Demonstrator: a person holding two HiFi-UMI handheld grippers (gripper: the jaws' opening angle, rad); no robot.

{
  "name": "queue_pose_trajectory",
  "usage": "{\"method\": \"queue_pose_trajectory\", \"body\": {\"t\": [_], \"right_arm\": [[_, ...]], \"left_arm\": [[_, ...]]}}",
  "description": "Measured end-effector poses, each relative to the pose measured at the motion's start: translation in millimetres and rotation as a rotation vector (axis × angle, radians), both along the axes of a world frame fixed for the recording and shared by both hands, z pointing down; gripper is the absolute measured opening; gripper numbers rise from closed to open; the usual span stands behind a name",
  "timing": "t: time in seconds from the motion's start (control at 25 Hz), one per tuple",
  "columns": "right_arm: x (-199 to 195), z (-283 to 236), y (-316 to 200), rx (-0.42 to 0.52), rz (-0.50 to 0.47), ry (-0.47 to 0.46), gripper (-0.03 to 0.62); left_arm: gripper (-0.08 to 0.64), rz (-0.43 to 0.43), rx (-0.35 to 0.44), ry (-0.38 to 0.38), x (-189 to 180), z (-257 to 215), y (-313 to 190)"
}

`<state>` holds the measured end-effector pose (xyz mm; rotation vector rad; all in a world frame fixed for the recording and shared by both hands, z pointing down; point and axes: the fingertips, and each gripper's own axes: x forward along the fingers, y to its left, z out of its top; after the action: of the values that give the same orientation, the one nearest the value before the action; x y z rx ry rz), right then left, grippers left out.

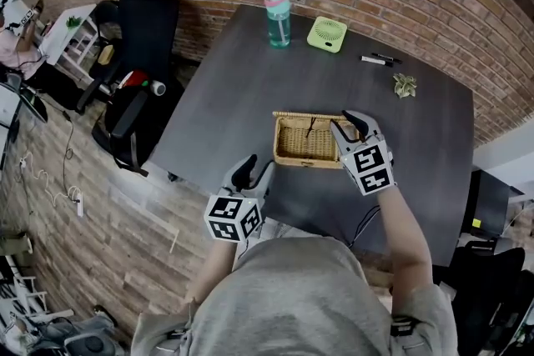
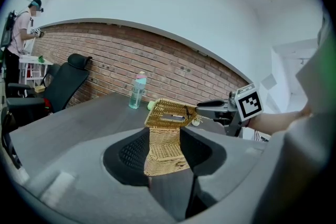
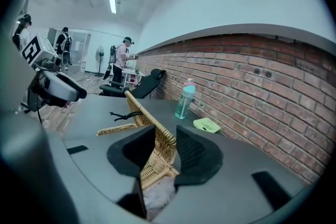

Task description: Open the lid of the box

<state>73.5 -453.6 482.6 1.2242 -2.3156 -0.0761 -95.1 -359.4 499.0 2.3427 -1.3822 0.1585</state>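
Observation:
A wicker box point(image 1: 305, 162) stands near the front edge of the dark table point(image 1: 234, 87). My left gripper point(image 1: 258, 172) is at its left end, and in the left gripper view the box's end wall point(image 2: 166, 152) fills the gap between the jaws, so it is shut on the box. My right gripper point(image 1: 350, 126) is at the right end, shut on the edge of the wicker lid point(image 3: 152, 134). The lid point(image 2: 169, 113) is lifted and tilted above the box, with a black cord loop point(image 3: 123, 114) on it. The right gripper point(image 2: 203, 106) shows beside the lid.
At the back of the table stand a teal bottle point(image 1: 277, 17) and a small green fan point(image 1: 327, 34), with markers point(image 1: 380, 59) and a small crumpled thing point(image 1: 405, 85) to the right. A black chair point(image 1: 138, 37) stands left of the table. People stand far off point(image 3: 123, 57).

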Motion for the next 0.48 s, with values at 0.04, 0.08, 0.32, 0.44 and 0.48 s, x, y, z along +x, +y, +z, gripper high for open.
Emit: {"method": "queue_pose_trajectory", "body": {"t": [0.04, 0.08, 0.32, 0.44, 0.48], "right_arm": [[0.2, -1.0, -2.9, 0.001, 0.0, 0.001, 0.123], [0.5, -2.1, -5.9, 0.003, -0.001, 0.002, 0.123], [3.5, -5.4, -24.3, 0.01, 0.005, 0.008, 0.118], [4.8, -5.9, -36.4, 0.011, 0.005, 0.011, 0.117], [5.2, -6.4, -39.5, 0.004, 0.004, 0.01, 0.117]], "left_arm": [[0.183, -0.001, -0.001, 0.0, -0.2, -0.1, -0.9], [0.183, -0.002, -0.001, -0.001, -0.3, -0.2, -1.6], [0.183, 0.0, -0.007, -0.009, -0.9, 0.4, -2.5], [0.183, -0.001, -0.011, -0.01, -2.2, 1.8, -4.5], [0.183, -0.001, -0.012, -0.01, -2.1, 2.2, -5.0]]}}
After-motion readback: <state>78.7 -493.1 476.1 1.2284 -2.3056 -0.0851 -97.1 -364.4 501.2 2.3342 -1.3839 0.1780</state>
